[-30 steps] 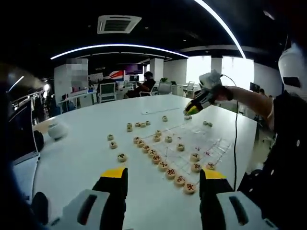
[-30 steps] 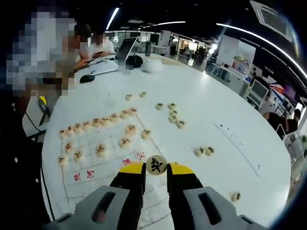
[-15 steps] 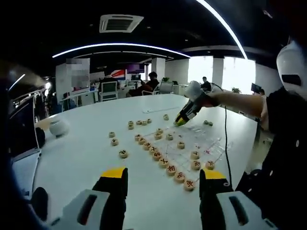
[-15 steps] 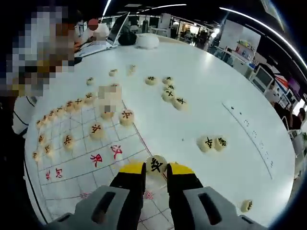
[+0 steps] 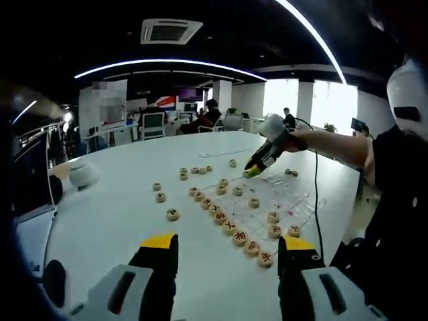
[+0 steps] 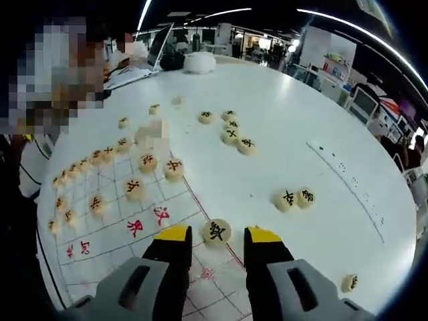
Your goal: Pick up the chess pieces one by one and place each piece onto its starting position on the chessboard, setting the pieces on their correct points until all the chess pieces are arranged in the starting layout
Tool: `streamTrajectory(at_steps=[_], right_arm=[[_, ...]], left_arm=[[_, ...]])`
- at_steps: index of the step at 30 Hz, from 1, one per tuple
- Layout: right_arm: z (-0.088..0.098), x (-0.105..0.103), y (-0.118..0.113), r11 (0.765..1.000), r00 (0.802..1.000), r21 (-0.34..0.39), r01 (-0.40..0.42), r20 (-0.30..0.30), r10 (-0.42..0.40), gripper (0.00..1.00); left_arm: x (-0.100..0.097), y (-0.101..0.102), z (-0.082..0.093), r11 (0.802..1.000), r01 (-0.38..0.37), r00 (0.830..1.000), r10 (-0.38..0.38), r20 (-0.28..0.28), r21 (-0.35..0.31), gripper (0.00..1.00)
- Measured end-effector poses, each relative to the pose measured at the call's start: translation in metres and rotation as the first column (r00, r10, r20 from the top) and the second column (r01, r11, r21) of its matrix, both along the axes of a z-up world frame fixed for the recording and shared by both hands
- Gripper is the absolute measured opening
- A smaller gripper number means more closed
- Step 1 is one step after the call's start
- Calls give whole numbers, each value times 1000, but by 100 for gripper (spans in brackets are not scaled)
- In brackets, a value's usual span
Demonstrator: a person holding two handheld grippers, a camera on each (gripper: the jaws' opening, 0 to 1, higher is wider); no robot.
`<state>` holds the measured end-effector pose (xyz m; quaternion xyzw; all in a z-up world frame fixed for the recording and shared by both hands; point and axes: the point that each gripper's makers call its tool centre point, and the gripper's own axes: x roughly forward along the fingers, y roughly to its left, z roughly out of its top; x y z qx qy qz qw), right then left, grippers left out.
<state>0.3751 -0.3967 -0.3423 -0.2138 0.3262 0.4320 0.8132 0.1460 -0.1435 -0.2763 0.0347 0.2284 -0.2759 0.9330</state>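
Open-plan office space, dim overhead with curved ceiling light strips, surrounded a large round white table (image 6: 321, 114) that carried a clear, thin chessboard sheet printed with a red-marked grid (image 6: 134, 221).

Right gripper view: the right gripper (image 6: 216, 234), with yellow-tipped black fingers (image 6: 175, 234), stood open. Between the fingers lay a round pale wooden chess piece with a black character (image 6: 217, 231), flat on the board at its near edge; neither finger appeared to touch it. Ahead and to the left of the fingers, other pale disc pieces stood in a row (image 6: 87, 164) along the far edge of the board, with several more on inner points. Ahead and to the right, loose pieces lay off the board on the table, among them a touching pair (image 6: 295, 198).

Left gripper view: the left gripper (image 5: 227, 247) was also open and empty, held above the table well short of the board. The right gripper (image 5: 254, 168) appeared beyond it, low over the far side of the board, held by a person's outstretched arm.

Judged risk: the piece sat close between the open fingers, so a sideways or tilted withdrawal could nudge it off its point. The light sheet might also slide if a finger dragged across it, disturbing the pieces already set.
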Motion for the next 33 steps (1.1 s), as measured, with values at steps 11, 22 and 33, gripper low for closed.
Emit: streamTrajectory(at_steps=[11, 22, 33], right_arm=[[84, -47, -62, 971, 969, 205, 126, 185, -164, 35], [109, -133, -136, 921, 892, 283, 269, 287, -349, 35], [95, -173, -153, 893, 860, 276, 354, 278, -427, 35]], left_arm=[[10, -8, 2, 999, 21, 1000, -21, 1, -31, 61], [19, -24, 10, 998, 62, 998, -62, 18, -18, 62], [19, -22, 10, 999, 54, 999, -54, 9, -5, 62]])
